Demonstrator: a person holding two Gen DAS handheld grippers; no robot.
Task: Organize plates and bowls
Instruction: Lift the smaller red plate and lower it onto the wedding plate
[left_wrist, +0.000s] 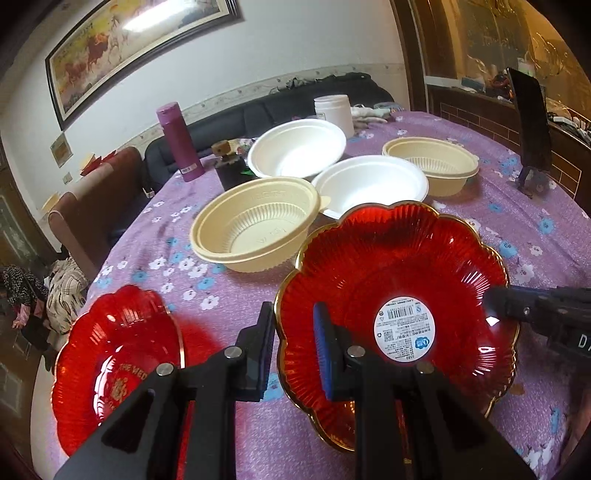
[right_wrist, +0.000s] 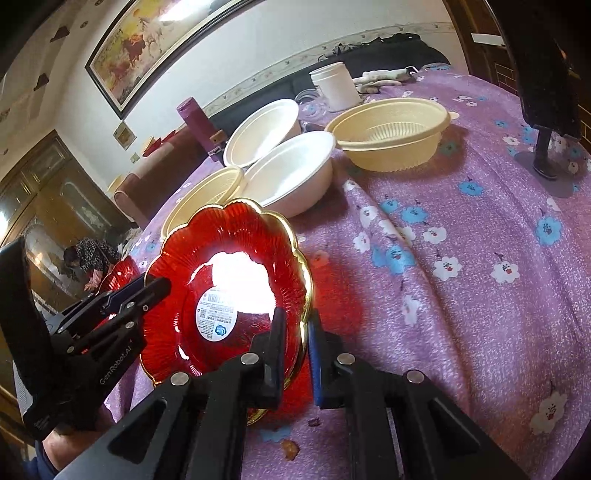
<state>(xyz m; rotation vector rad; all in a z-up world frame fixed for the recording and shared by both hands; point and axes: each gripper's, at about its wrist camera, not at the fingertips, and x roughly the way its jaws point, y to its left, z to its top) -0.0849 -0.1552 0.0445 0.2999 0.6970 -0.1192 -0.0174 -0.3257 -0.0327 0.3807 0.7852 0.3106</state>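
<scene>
A red scalloped plate with a gold rim and a white sticker (left_wrist: 399, 291) (right_wrist: 229, 291) rests tilted on the purple tablecloth. My left gripper (left_wrist: 293, 347) straddles its near-left rim, one finger inside and one outside, with a gap showing. My right gripper (right_wrist: 297, 338) straddles the plate's right rim the same way; it shows in the left wrist view (left_wrist: 517, 306). A second red plate (left_wrist: 114, 365) lies flat at the left. Two cream bowls (left_wrist: 255, 225) (left_wrist: 432, 162) and two white bowls (left_wrist: 299, 147) (left_wrist: 373, 184) stand behind.
A magenta flask (left_wrist: 179, 142) and a white jar (left_wrist: 334, 110) stand at the far side of the table. A dark phone on a stand (left_wrist: 532, 125) is at the right. The table's edge (left_wrist: 122, 236) falls off at the left beside a chair. Crumbs (right_wrist: 290, 448) lie near me.
</scene>
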